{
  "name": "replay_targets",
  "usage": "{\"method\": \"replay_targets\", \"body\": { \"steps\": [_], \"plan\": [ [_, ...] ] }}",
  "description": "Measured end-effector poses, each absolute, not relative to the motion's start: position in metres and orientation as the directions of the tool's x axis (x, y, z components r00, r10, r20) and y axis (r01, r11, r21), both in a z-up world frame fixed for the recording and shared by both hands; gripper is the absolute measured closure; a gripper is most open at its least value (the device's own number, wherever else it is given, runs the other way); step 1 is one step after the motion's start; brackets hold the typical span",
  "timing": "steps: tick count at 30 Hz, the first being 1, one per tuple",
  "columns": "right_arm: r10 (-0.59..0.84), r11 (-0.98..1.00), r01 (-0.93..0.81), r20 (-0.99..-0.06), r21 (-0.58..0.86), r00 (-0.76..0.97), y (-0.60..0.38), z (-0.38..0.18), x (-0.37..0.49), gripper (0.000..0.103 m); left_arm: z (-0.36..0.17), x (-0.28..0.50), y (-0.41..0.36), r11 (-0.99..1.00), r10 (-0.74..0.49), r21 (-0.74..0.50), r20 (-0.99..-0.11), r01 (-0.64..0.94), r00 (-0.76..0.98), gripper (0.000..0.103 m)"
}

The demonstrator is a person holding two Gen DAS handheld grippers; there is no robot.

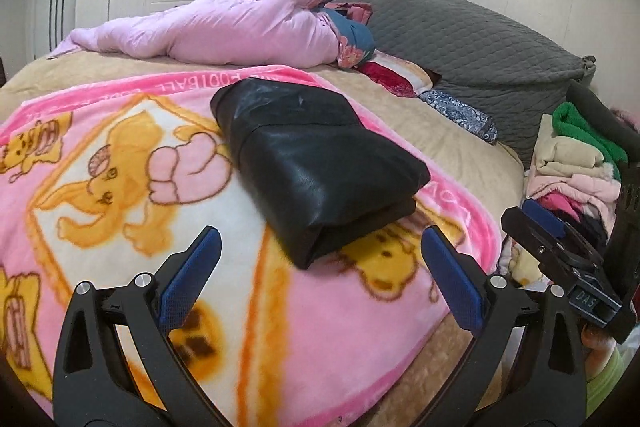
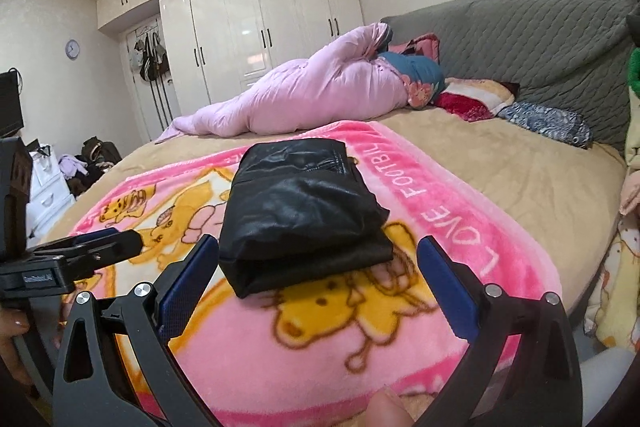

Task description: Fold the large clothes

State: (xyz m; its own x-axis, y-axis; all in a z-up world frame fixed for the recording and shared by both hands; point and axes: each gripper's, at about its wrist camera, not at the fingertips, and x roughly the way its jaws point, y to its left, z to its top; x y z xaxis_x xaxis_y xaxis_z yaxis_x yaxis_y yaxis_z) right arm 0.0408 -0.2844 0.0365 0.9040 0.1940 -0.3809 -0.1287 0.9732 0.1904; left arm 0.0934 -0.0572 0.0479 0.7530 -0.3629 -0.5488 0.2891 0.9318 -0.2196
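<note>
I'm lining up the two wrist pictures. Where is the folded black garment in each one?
Left wrist: the folded black garment lies at centre, on the pink cartoon blanket.
Right wrist: the garment lies just left of centre, on the same blanket.
Shared landmark: the rolled pink quilt behind it.

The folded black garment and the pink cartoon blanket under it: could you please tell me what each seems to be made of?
The folded black garment looks like leather or faux leather: a smooth, slightly glossy surface with fine creases and sharp highlights; which of the two cannot be told. The pink cartoon blanket looks like plush fleece: a matte, fuzzy nap with soft printed edges.
</note>
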Motion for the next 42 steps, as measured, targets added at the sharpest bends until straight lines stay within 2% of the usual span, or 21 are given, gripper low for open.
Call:
{"method": "replay_targets", "body": {
  "steps": [8, 21, 42],
  "plan": [
    [0.11, 0.989, -0.064, -0.381, 0.132, 0.918, -0.274, 0.007, 0.02, 0.004, 0.026, 0.069, -0.04, 0.939, -0.345, -0.21, -0.538, 0.274, 0.769, 0.009],
    [0.045, 0.997, -0.012, -0.432, 0.079, 0.901, -0.251, -0.027, 0.021, 0.004, -0.003, 0.066, -0.029, 0.951, -0.308, -0.191, -0.568, 0.242, 0.764, 0.009],
    [0.062, 0.993, -0.005, -0.481, 0.119, 0.875, -0.257, -0.033, 0.024, 0.004, -0.005, 0.064, -0.027, 0.958, -0.285, -0.18, -0.579, 0.221, 0.764, 0.009]
  ]
}}
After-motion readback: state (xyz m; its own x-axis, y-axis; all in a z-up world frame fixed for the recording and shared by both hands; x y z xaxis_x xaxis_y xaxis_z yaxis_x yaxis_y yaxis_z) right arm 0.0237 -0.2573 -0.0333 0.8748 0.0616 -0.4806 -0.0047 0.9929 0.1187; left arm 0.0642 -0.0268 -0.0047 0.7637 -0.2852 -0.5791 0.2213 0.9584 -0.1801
